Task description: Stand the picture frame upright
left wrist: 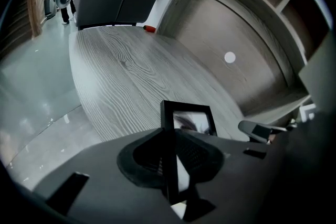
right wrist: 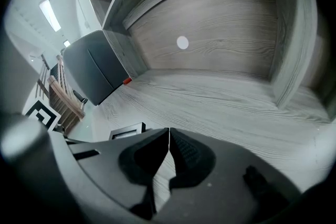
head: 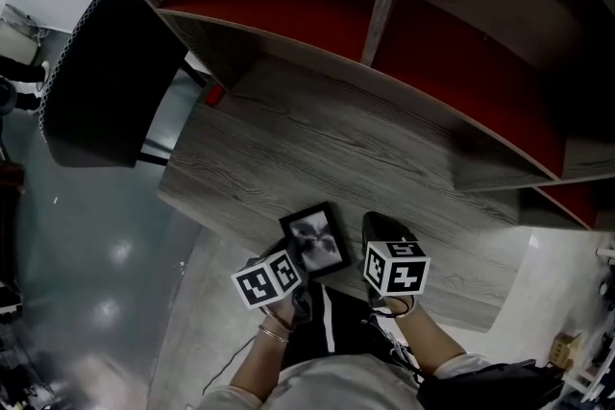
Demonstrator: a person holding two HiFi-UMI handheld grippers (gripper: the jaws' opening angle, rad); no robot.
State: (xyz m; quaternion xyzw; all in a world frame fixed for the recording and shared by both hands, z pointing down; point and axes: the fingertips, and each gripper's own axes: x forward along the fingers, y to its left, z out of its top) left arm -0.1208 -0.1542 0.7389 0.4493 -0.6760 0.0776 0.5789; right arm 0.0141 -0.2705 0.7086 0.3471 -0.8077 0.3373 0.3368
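Note:
A small black picture frame (head: 315, 240) with a grey photo lies face up near the front edge of the grey wooden desk (head: 317, 149). My left gripper (head: 291, 256) reaches it from the near left. In the left gripper view the frame (left wrist: 190, 117) has its left rail running down between the jaws, and the left gripper (left wrist: 169, 132) is shut on that rail. My right gripper (head: 377, 226) hovers just right of the frame, apart from it. Its jaws meet at the tips in the right gripper view, where the right gripper (right wrist: 168, 132) holds nothing and the frame (right wrist: 127, 130) shows at lower left.
Shelving with red backs (head: 452, 53) overhangs the desk's far side. A black chair (head: 101, 77) stands at the desk's left end, with a small red object (head: 213, 95) by that corner. A white round dot (right wrist: 182, 42) marks the back panel.

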